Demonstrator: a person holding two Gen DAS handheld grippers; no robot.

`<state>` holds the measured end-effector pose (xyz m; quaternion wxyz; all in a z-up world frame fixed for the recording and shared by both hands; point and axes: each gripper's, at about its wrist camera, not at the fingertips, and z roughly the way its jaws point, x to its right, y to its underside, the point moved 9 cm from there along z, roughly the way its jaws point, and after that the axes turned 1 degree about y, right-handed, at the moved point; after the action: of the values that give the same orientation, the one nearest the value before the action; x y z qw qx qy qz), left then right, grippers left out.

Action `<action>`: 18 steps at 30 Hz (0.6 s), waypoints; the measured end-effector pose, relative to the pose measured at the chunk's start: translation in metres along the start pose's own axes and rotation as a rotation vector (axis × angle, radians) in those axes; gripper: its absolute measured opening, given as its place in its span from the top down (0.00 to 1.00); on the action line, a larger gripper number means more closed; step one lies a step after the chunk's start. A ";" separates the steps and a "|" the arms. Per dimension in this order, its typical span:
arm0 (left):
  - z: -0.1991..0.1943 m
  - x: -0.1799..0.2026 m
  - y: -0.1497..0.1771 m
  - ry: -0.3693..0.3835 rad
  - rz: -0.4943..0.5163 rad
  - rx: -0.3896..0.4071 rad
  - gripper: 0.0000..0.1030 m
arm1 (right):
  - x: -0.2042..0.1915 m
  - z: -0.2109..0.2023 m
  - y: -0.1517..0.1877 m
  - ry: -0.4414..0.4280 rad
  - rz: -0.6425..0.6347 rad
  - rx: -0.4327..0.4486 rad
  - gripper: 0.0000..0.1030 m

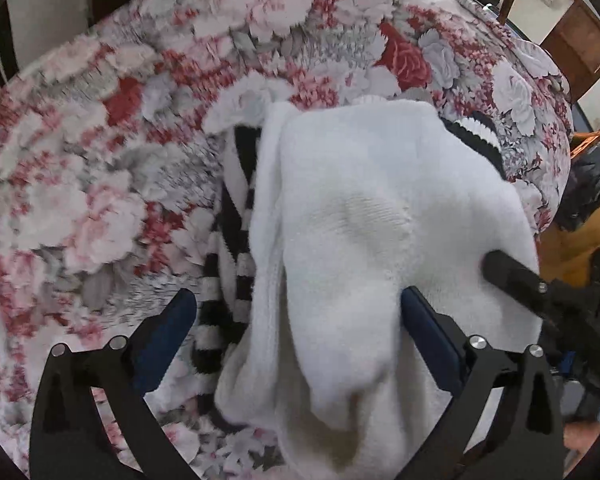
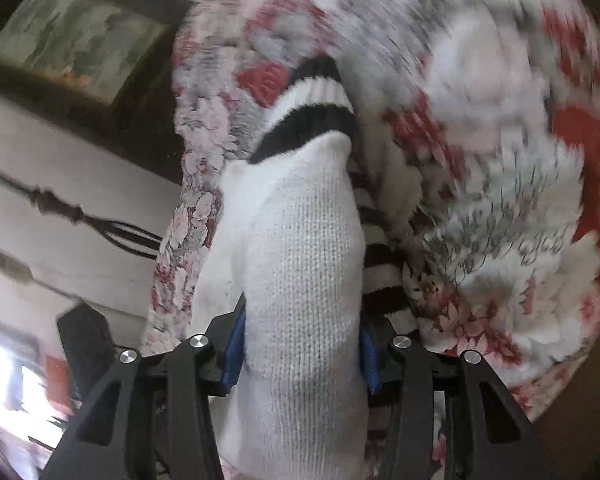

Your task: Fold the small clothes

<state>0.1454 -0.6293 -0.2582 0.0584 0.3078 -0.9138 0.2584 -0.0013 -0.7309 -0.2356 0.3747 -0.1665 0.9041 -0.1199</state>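
A white knit garment with black-and-white striped parts lies on a floral blanket. My left gripper is open, its blue-padded jaws standing wide on either side of the white cloth below them. My right gripper is shut on a fold of the white garment, which runs up between its blue pads to a black-and-white ribbed cuff. The right gripper's finger shows in the left wrist view, on the garment's right edge.
The floral blanket covers a bed. Its right edge drops off near a wooden chair and dark bags. A wall, a framed picture and a dark cord lie left of the bed.
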 end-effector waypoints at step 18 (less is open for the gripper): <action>-0.021 -0.007 0.025 -0.311 0.158 0.114 0.04 | 0.017 -0.020 0.006 0.292 -0.183 0.085 0.73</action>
<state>0.1346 -0.5978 -0.2526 -0.1218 0.2742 -0.9170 0.2630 -0.0280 -0.7300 -0.2349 0.2337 -0.2130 0.9241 -0.2148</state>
